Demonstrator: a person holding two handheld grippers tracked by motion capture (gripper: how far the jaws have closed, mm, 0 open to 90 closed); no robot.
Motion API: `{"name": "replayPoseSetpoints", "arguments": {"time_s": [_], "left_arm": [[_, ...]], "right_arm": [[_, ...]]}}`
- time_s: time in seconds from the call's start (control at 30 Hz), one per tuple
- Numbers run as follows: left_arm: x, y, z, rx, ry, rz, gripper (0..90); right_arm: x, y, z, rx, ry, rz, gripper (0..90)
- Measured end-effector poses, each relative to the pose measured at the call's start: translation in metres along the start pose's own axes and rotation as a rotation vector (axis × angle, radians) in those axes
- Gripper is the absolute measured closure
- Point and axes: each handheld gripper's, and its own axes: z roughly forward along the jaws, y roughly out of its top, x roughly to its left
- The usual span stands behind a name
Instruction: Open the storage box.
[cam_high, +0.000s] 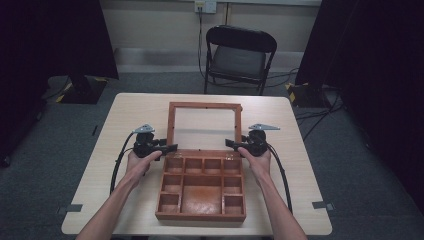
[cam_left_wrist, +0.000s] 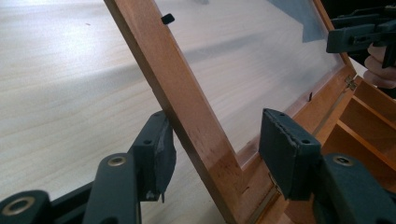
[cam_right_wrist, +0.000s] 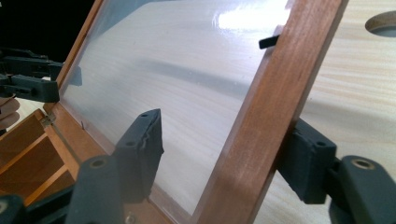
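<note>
A compartmented wooden box sits at centre frame on the pale wood-grain surface, its glazed lid swung open behind it. The left gripper and right gripper each straddle a side rail of the lid's frame near the hinges, jaws apart, one pad touching the outer edge of the wood, apparently to steady or swing the lid evenly from both sides. The frame is smooth, reddish varnished timber; its clear pane reflects light. A folding chair stands at upper centre.
</note>
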Motion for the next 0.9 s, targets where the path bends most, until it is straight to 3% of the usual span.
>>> {"name": "replayPoseSetpoints", "arguments": {"time_s": [0.9], "left_arm": [[0.0083, -0.0035, 0.0073, 0.028, -0.022, -0.083, 31.8]], "right_arm": [[-0.0064, -0.0055, 0.0081, 0.056, -0.047, 0.042, 24.0]]}}
